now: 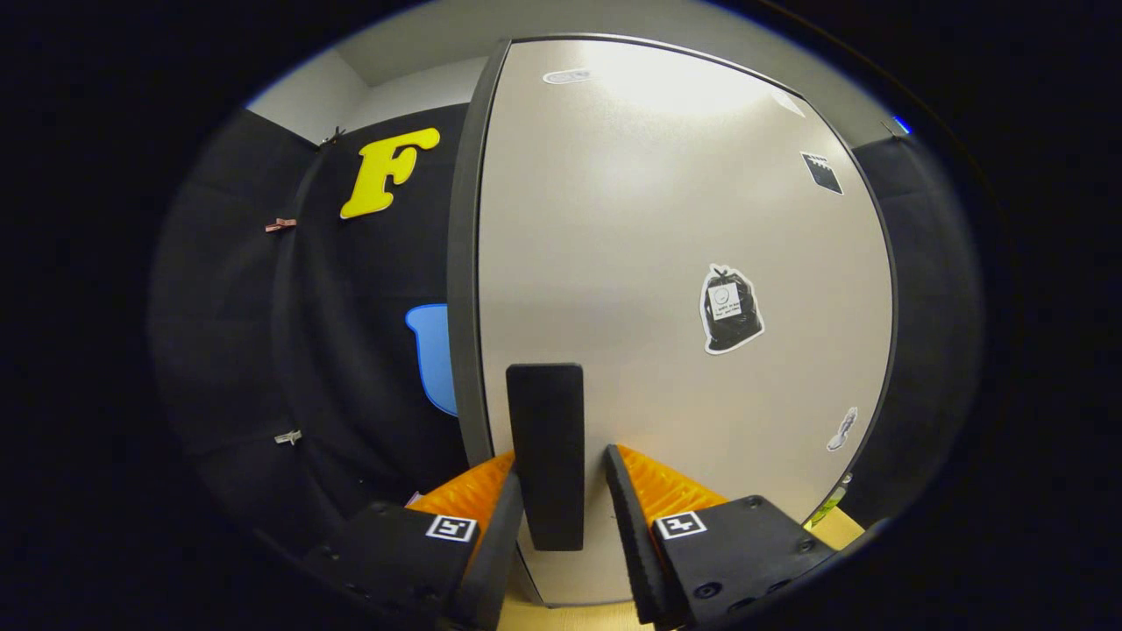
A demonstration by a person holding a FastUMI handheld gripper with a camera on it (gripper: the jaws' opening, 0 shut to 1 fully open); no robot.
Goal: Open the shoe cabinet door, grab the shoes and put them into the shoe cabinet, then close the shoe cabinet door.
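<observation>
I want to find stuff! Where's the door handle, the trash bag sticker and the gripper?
door handle (545, 438): gripper view, middle of the dark bar, between the fingers.
trash bag sticker (731, 310): gripper view, centre of the bag.
gripper (561, 517): gripper view, midway between the fingertips, around the handle.

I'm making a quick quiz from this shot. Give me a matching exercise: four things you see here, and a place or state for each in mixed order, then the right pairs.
Things:
1. door handle
2. cabinet door
3. bin-bag sticker
4. claw

Places or states:
A. on the door, beyond and to the right of the handle
B. between the two fingers
C. open, fingers either side of the handle
D. pale panel with a dark edge, facing the claw

Pairs: 1-B, 2-D, 3-A, 4-C
</observation>
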